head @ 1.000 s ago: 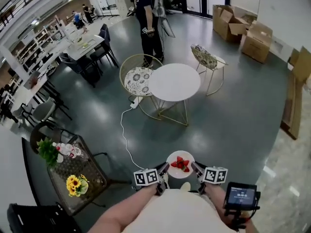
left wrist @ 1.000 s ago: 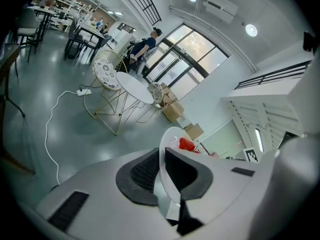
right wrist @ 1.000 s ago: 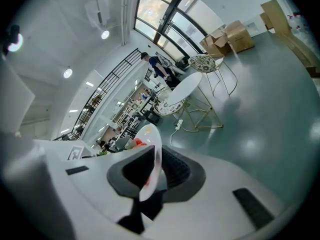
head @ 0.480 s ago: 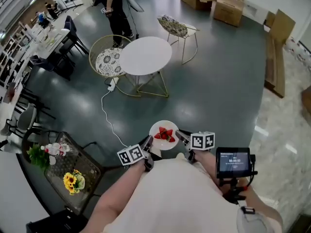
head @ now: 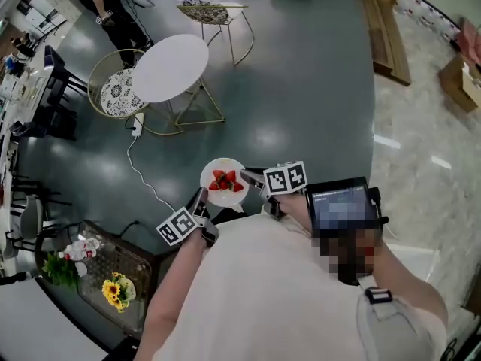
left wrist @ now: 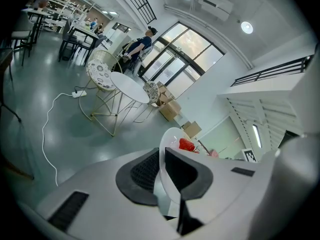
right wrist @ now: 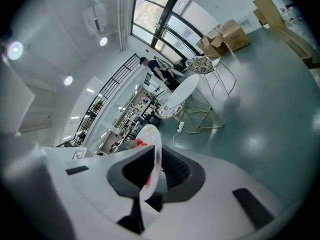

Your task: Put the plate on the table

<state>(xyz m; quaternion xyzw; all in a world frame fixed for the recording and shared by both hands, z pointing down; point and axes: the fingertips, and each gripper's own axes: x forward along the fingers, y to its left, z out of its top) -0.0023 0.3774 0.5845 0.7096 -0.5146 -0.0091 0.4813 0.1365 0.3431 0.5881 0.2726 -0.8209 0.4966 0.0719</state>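
A white plate (head: 213, 171) with cut strawberries (head: 226, 180) hangs above the dark floor, held from both sides. My left gripper (head: 201, 197) is shut on its near-left rim, my right gripper (head: 251, 177) on its right rim. In the left gripper view the plate's edge (left wrist: 168, 143) runs between the pads of the left gripper (left wrist: 162, 158), strawberries (left wrist: 186, 144) beyond. In the right gripper view the plate (right wrist: 151, 133) is clamped the same way by the right gripper (right wrist: 155, 156). The round white table (head: 170, 68) stands some distance off, at upper left.
A patterned round chair (head: 118, 93) stands left of the table, another chair (head: 205, 9) behind it. A white cable (head: 140, 165) trails over the floor. A person (head: 113, 6) stands beyond the table. A dark side table with sunflowers (head: 114, 284) is at lower left.
The head view has swung: the table and chairs have slid to the upper left. The plate stays held between both grippers and now sits higher in the view.
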